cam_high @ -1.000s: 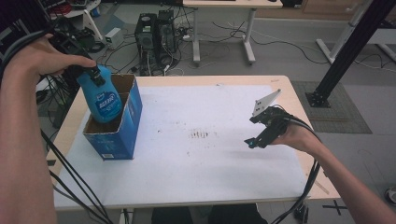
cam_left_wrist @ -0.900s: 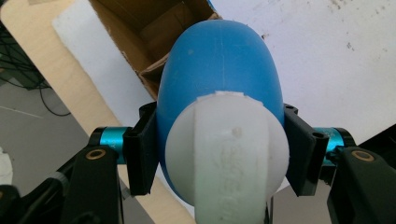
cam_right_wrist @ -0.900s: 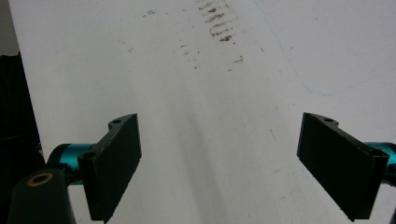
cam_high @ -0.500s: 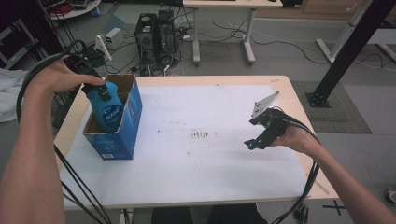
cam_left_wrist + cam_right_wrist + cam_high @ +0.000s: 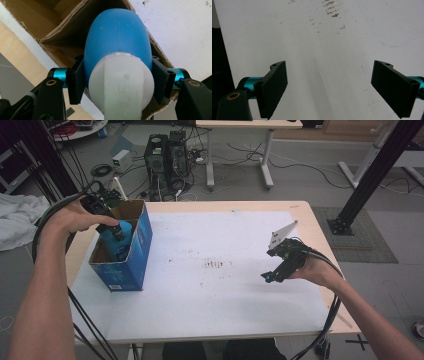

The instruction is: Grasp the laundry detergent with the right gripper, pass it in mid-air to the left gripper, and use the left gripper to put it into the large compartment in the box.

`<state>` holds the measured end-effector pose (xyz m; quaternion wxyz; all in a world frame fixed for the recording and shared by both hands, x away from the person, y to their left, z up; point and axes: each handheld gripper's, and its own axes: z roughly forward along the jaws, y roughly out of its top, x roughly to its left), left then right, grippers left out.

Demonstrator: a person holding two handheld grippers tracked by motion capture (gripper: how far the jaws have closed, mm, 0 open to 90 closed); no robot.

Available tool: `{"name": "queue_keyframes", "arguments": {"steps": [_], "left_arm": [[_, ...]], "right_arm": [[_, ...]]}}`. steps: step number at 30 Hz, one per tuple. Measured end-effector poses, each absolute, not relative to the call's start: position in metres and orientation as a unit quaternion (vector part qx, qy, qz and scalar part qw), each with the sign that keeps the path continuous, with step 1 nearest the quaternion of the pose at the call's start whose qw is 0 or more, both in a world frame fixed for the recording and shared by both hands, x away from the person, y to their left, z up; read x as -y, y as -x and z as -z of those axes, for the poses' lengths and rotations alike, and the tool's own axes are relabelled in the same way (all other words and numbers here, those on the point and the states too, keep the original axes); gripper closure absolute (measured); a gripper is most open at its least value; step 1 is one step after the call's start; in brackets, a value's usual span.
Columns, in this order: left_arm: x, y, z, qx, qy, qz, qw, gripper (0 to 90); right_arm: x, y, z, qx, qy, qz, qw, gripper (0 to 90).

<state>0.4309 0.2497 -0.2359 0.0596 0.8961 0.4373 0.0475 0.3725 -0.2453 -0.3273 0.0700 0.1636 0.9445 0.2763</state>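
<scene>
Jaws of the left gripper [image 5: 117, 80] are clamped on the neck of a blue bottle [image 5: 117, 47], just below its white cap [image 5: 121, 85], one pad on each side. From the left gripper view the bottle's long axis runs straight away from the jaws, bottom end first, into the open top of a blue cardboard box [image 5: 60, 32] whose brown inner walls and flaps surround it.

In the high view the left gripper [image 5: 116, 231] reaches in over the box [image 5: 131, 255] at the table's left side, and the bottle [image 5: 119, 242] is largely sunk inside, tilted a little. Judging by this, the bottle is being lowered in and has yet to be released; whether its base touches the box floor cannot be told.

Across the table the right gripper [image 5: 272, 276] hangs near the right edge, well apart from the box. Its jaws stand wide apart and empty over the white table cover [image 5: 324, 50], with a patch of brown specks [image 5: 333, 10] beyond them. The left hand [image 5: 75, 217] is plainly the nearer one for what follows.
</scene>
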Motion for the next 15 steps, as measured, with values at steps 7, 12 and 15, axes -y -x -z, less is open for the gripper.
{"name": "queue_keyframes", "arguments": {"steps": [7, 12, 15], "left_arm": [[-0.251, -0.43, 0.251, -0.424, -0.903, -0.038, 0.058, 38.2], [-0.251, -0.43, 0.257, -0.42, -0.905, -0.034, 0.056, 38.2], [-0.252, -0.431, 0.261, -0.412, -0.909, -0.035, 0.049, 38.2]], "right_arm": [[0.245, -0.372, 0.331, -0.945, -0.165, -0.274, 0.067, 13.0], [0.244, -0.372, 0.332, -0.946, -0.166, -0.272, 0.066, 13.0], [0.244, -0.372, 0.333, -0.945, -0.165, -0.274, 0.066, 12.9]]}}
